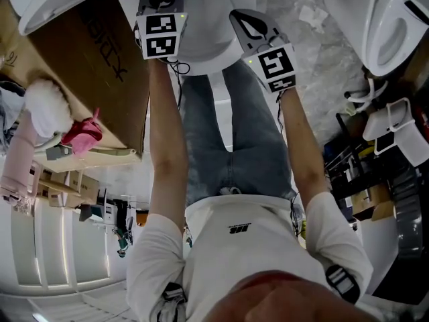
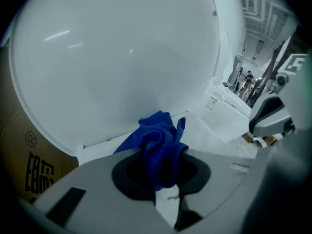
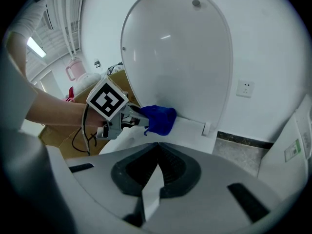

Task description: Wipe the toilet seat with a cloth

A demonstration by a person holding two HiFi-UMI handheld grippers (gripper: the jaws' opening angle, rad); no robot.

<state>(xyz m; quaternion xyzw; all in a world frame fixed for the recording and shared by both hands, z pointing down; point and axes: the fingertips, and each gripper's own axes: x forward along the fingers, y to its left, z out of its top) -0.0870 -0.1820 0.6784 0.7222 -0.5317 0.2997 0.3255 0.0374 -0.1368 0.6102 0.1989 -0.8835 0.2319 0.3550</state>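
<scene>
A white toilet [image 1: 208,42] stands in front of me with its lid [image 3: 180,67] raised. My left gripper [image 2: 158,172] is shut on a bunched blue cloth [image 2: 158,143]. In the right gripper view the cloth [image 3: 158,119] rests against the rear of the seat [image 3: 187,128], just below the lid and left of the hinge [image 3: 207,128]. The left gripper [image 3: 119,116] reaches in there from the left. My right gripper [image 3: 157,152] hovers over the bowl with its jaws together and nothing in them. The head view has both marker cubes, the left gripper [image 1: 161,35] and the right gripper [image 1: 268,52], over the toilet.
A brown cardboard box [image 1: 87,52] stands close on the toilet's left. A second white toilet [image 1: 395,25] sits off to the right. Pink items [image 1: 84,133] lie by the box. A wall socket [image 3: 246,88] is to the right of the lid.
</scene>
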